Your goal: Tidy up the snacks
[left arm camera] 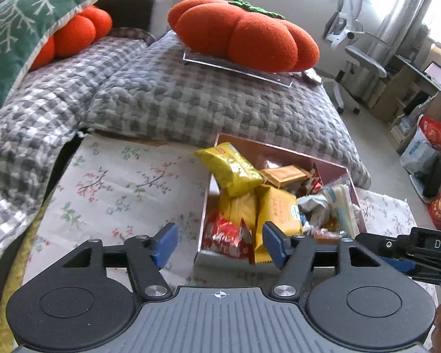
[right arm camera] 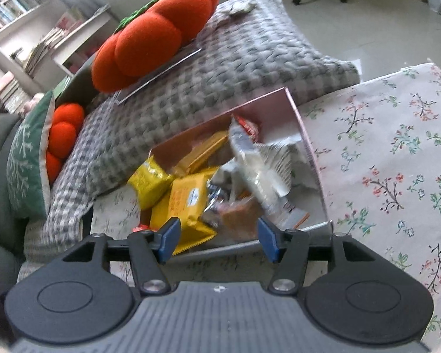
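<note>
Orange pumpkin cushion on clear tray, grey checked quilt, green pillow, floral tablecloth, white office chair

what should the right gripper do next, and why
Probably ease the right gripper forward and down toward the brown packet just ahead. Both grippers look open and empty, and the pink box is already piled with snacks.

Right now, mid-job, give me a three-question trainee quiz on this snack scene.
1. True or false: the left gripper is shut on a packet.
2. The snack box stands on: A) bare floor B) floral cloth C) checked blanket
3. Fill in: the red packet lies at the box's ____ corner, in the left wrist view.

Key: 1 false, both grippers open and empty; 2 B; 3 near-left.
</note>
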Tool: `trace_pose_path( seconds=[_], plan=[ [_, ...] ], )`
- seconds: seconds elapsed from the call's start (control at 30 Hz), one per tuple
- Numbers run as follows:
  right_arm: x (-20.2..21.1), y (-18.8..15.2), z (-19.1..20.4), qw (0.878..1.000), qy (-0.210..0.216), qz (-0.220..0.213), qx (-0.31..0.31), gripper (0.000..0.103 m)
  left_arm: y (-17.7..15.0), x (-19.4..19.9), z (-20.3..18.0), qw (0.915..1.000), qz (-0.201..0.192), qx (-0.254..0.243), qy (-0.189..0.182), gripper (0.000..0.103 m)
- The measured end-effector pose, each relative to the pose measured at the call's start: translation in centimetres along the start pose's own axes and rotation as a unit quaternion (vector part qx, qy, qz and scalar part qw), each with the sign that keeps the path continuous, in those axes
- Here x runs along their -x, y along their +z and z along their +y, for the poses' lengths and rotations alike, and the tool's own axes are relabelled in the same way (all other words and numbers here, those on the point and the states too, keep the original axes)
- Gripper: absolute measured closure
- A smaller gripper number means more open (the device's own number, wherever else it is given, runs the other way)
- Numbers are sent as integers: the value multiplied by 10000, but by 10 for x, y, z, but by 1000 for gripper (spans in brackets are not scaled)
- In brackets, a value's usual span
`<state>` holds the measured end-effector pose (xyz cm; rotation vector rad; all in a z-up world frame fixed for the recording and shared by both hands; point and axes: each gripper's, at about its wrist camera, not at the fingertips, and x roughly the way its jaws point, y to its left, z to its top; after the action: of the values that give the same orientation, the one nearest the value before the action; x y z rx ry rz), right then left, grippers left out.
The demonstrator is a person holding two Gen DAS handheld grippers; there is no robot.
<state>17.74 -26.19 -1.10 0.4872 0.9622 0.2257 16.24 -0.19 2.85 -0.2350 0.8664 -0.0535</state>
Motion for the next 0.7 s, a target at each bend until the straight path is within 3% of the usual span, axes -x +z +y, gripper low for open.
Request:
trace_pose_path(
  seconds=[0.17, 0.4, 0.7],
  plan=[
    [10, -5, 9, 9997, -108, 188, 67, 48, -5, 17, -5, 9995, 178, -70, 234, 38],
    [33, -13, 26, 9950, -589, 94, 798, 41, -11, 42, -18, 9990, 182, -224, 349, 35],
    [45, -29, 30, 9893, -806, 164, 1204, 37, -23, 61, -34, 9973, 86, -589, 440, 31]
  ],
)
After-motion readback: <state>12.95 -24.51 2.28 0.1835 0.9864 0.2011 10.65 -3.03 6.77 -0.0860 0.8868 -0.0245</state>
